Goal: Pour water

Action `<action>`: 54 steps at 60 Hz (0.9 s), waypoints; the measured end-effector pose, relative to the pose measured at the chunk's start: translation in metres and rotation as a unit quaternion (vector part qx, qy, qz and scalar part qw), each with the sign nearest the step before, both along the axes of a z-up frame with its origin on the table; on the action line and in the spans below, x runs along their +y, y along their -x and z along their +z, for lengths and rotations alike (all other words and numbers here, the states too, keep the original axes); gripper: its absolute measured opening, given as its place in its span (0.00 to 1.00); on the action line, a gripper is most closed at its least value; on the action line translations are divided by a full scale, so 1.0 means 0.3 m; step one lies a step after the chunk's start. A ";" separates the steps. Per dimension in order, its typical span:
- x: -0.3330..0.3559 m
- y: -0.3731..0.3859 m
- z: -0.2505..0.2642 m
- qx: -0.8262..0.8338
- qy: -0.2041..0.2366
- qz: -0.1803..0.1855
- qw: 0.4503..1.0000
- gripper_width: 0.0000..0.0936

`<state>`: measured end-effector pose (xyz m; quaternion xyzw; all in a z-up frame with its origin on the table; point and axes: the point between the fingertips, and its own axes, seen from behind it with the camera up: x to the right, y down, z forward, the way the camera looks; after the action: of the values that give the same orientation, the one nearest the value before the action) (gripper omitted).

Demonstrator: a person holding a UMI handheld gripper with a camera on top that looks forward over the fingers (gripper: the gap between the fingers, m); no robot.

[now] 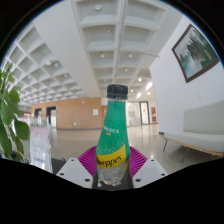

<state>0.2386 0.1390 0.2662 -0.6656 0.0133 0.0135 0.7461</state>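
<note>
The gripper (112, 170) is pinching a green Schweppes bottle (113, 140) between its two fingers, the magenta pads (88, 160) pressing against the lower body at either side. The bottle is standing upright with its green cap (117, 92) seemingly in place, held right between the fingertips.

The risks, as I judge them: the smooth, rounded plastic could be slipping or twisting in the grip once the bottle is tilting, since the pads are holding it low while much of its height is rising above them. With the cap on, nothing would be pouring at all. No receiving cup is showing, so aiming is uncertain.

Any supporting surface is hidden below the fingers. Beyond, a large hall is opening out under a white coffered ceiling (100, 35), with a leafy plant (10, 115) at the left, a framed picture (196, 52) on the right wall and a white bench (195, 125) beneath it.
</note>
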 end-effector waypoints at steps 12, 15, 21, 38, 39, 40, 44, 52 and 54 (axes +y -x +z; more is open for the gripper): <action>0.091 -0.082 -0.452 -0.045 0.134 -0.033 0.989 0.42; 0.096 -0.090 -0.523 -0.043 0.155 -0.033 0.986 0.42; 0.100 -0.124 -0.640 -0.068 0.187 -0.032 0.979 0.42; 0.079 -0.124 -0.640 -0.059 0.197 -0.039 0.978 0.62; 0.071 -0.124 -0.647 -0.058 0.206 -0.040 0.976 0.67; 0.062 -0.125 -0.653 -0.057 0.214 -0.043 0.974 0.72; 0.036 -0.135 -0.646 -0.059 0.232 -0.050 0.970 0.92; -0.100 -0.123 -0.573 -0.066 0.255 -0.073 0.962 0.92; -0.150 -0.111 -0.552 -0.066 0.261 -0.076 0.960 0.91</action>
<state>0.2719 0.0941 0.1004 -0.8338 0.0172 -0.0912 0.5442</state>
